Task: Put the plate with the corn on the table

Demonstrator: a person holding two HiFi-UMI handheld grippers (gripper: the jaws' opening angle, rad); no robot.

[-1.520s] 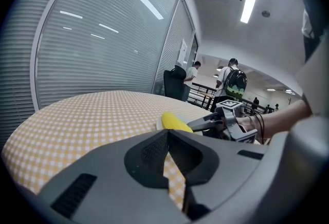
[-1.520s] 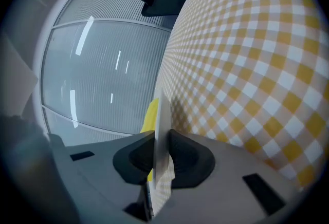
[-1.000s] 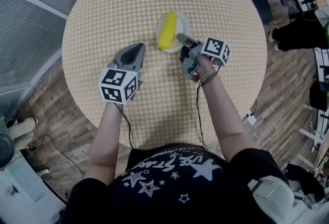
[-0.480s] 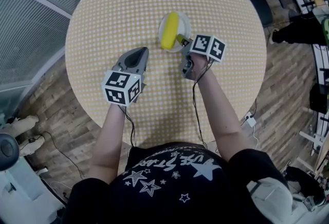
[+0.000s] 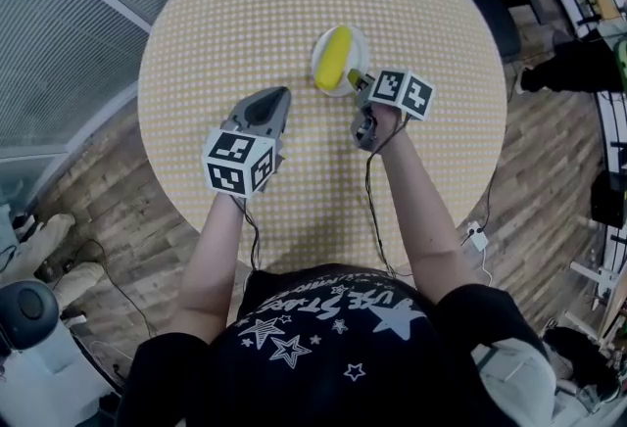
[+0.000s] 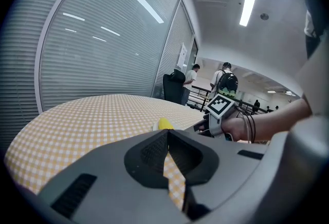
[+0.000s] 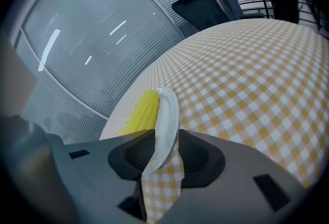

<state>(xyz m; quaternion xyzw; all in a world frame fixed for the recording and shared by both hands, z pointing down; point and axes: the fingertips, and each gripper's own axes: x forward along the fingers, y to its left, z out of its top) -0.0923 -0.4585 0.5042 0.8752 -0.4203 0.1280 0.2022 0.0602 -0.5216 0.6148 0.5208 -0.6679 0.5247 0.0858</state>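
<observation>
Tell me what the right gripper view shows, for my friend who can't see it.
The right gripper is shut on the rim of a white plate carrying a yellow corn cob. Behind them spreads a round table with a yellow checked cloth.

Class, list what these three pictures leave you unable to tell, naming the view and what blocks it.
- Head view: whether the plate rests on the table or hangs just above it; the steep downward look hides any gap.
- Right gripper view: the plate's lower rim, behind the right gripper's body.
- Left gripper view: most of the corn, behind the left gripper's body.
</observation>
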